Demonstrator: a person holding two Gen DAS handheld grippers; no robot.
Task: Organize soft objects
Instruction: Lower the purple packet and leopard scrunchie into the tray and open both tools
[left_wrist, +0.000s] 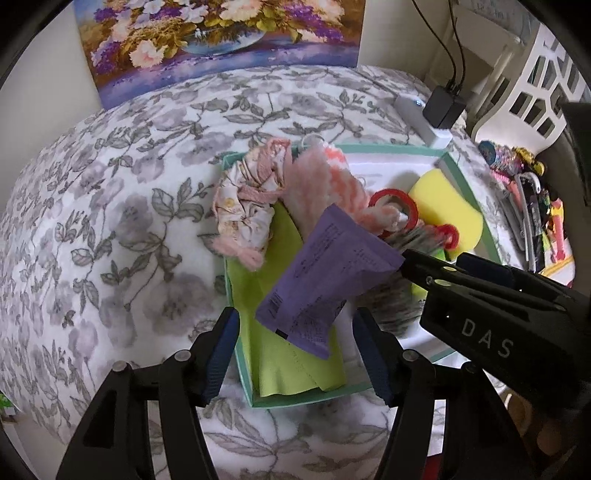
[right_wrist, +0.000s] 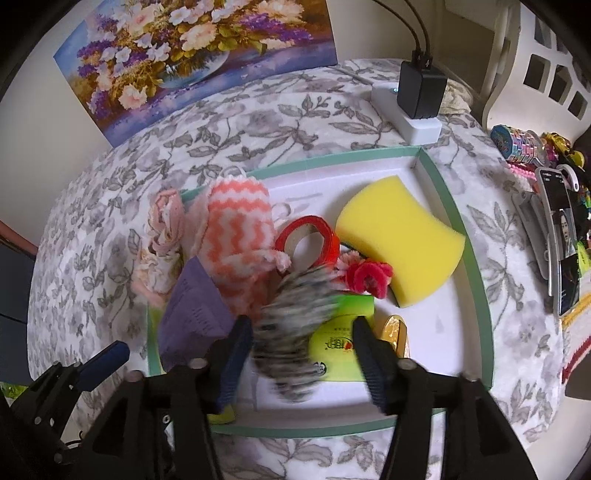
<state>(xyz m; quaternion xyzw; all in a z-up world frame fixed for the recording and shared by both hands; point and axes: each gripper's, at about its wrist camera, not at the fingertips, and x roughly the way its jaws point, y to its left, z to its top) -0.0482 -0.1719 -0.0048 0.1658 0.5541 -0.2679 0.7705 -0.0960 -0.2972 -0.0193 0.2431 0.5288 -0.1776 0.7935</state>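
Tray (right_wrist: 448, 195): matt cardboard, green rim, smooth white floor. Sponge (right_wrist: 400, 238): yellow open-pored foam. Zigzag cloth (right_wrist: 240, 221): fluffy pink-and-white pile. Purple packet (left_wrist: 325, 273): smooth printed film, faint sheen. Tape roll (right_wrist: 308, 236): glossy red over a bare cardboard core. Grey-and-white piece (right_wrist: 295, 325): woolly, blurred. Bench cover (left_wrist: 129, 221): soft, matt, leaf-printed fabric. Tongs (left_wrist: 295, 354): matt black plastic, ribbed blue pads (left_wrist: 221, 350)
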